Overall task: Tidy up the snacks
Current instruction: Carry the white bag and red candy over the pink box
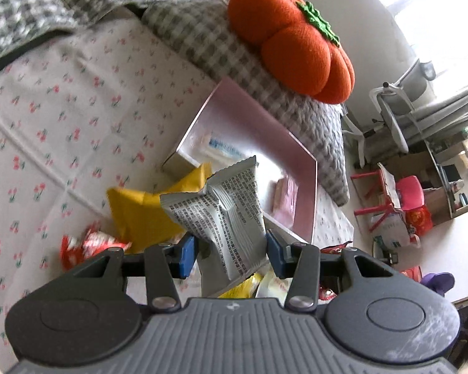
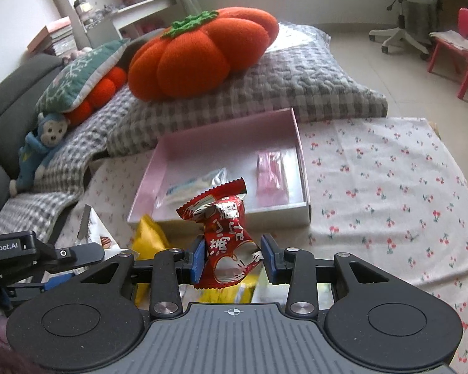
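Observation:
My left gripper (image 1: 231, 254) is shut on a silver snack packet (image 1: 224, 215) with black print, held up above the pile. My right gripper (image 2: 232, 257) is shut on a red snack packet (image 2: 226, 237) with white characters. Beyond both lies a shallow pink box (image 2: 301, 155), also seen as the pink box (image 1: 312, 199) in the left wrist view. Inside it rest a clear blue-and-white packet (image 2: 196, 184) and a pink packet (image 2: 271, 174). A yellow packet (image 1: 134, 212) and a red-and-white packet (image 1: 84, 246) lie on the cloth below the left gripper. The left gripper's body (image 2: 46, 254) shows at the right wrist view's left edge.
A cherry-print cloth (image 2: 390, 187) covers the surface. A grey checked blanket (image 2: 296, 84) borders the box, with an orange pumpkin cushion (image 2: 199, 53) on it. A blue monkey toy (image 2: 40, 143) leans at the left. An office chair (image 2: 399, 3) and red chair (image 2: 465, 40) stand on the floor beyond.

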`<action>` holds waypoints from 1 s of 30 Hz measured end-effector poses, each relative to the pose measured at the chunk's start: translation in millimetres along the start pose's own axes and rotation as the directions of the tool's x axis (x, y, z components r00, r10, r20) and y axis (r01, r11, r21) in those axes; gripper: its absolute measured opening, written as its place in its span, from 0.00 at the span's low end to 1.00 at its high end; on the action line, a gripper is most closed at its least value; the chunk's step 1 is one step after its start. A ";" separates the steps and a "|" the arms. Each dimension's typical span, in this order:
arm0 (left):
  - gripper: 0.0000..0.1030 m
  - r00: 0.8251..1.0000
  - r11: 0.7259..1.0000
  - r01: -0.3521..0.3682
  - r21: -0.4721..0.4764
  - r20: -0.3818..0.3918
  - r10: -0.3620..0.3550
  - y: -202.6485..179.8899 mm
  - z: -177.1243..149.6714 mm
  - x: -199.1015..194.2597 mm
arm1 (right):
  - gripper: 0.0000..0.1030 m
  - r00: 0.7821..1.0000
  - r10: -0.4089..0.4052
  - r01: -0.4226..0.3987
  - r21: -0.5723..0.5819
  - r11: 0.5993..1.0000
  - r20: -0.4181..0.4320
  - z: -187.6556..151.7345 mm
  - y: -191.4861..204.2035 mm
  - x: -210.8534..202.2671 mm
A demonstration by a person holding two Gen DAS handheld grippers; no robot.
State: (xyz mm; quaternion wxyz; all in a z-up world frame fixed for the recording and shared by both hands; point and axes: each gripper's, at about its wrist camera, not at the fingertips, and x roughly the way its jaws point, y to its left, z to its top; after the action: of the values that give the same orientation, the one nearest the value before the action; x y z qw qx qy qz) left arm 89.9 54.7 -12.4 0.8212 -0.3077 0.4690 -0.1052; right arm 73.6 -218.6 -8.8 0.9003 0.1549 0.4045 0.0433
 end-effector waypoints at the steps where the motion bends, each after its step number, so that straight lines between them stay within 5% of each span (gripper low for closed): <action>1: 0.42 1.000 1.000 -0.009 0.008 0.009 0.009 -3.8 4.4 2.5 | 0.35 1.000 -0.006 0.006 -0.002 1.000 0.005 2.8 1.5 2.6; 14: 0.42 0.993 0.973 -0.119 0.195 0.016 0.119 -39.0 65.5 59.2 | 0.35 1.000 0.018 -0.019 0.038 0.999 0.014 48.2 -3.6 52.4; 22: 0.42 0.984 0.926 -0.155 0.344 -0.030 0.176 -44.2 98.6 109.7 | 0.35 0.999 0.029 -0.026 0.062 0.998 -0.041 61.4 -11.3 93.9; 30: 0.42 0.975 0.854 -0.199 0.481 0.013 0.220 -56.5 103.6 139.9 | 0.35 0.997 0.008 -0.006 0.024 1.000 -0.071 71.9 -6.7 123.9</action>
State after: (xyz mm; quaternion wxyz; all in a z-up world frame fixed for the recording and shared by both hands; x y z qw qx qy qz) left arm 258.1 -12.2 -38.6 0.8680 -0.0394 0.4764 -0.1347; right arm 209.5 -217.4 -54.5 0.8832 0.1653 0.4364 0.0472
